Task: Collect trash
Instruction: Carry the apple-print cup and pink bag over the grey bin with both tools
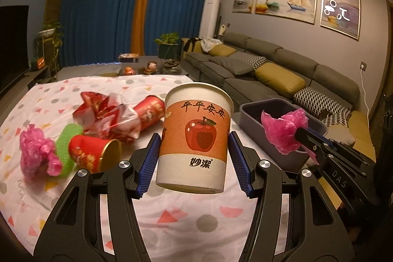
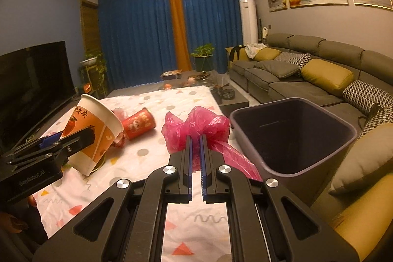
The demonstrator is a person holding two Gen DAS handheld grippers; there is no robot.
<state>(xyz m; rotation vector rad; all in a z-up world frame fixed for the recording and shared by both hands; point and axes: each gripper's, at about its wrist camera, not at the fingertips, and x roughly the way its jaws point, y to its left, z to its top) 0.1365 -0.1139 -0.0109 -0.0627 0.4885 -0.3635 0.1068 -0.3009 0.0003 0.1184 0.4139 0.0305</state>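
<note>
The left gripper is clamping the light, crushable paper cup at mid-wall above the tablecloth; the right gripper is pinching the flimsy pink bag beside the bin.

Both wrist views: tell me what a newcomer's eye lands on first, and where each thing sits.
First comes the apple-print paper cup, held off the tablecloth between the blue pads of the left gripper. Next is the crumpled pink plastic bag, pinched in the right gripper just left of the dark trash bin. Behind the cup on the cloth lies a heap of red cups and wrappers.
</note>
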